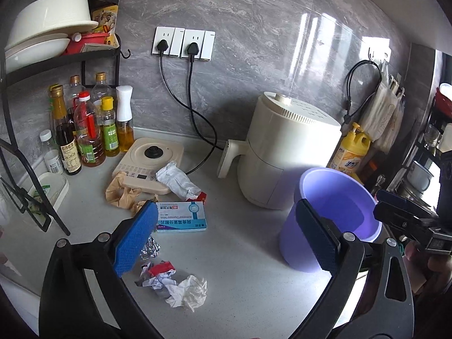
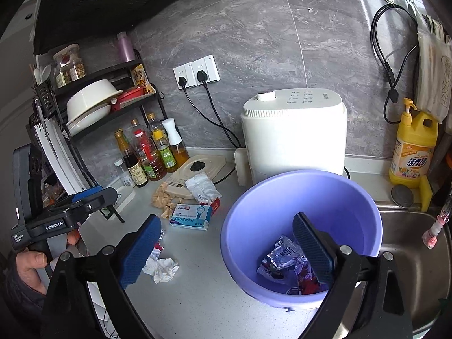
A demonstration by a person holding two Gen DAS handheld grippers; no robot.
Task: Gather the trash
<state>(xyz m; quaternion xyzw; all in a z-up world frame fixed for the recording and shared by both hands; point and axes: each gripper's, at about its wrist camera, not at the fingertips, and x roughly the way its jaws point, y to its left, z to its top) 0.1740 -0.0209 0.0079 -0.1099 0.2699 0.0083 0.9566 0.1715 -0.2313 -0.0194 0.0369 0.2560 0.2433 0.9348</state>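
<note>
Both claws spread, empty: left claw (image 1: 226, 243), right claw (image 2: 228, 251). Wrapper (image 2: 282, 257) lay in bucket (image 2: 248, 254); box (image 1: 182, 216) on surface (image 1: 240, 282).

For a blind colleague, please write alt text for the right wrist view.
The open right gripper hovers at a purple bucket holding a foil wrapper. Crumpled tissue and a blue medicine box lie on the grey counter to its left.

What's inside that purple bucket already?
In the purple bucket lies a crumpled silvery foil wrapper with some red packaging beside it. The right tongs hang open over the rim, and one finger covers part of the bottom, so anything beneath it stays hidden.
</note>
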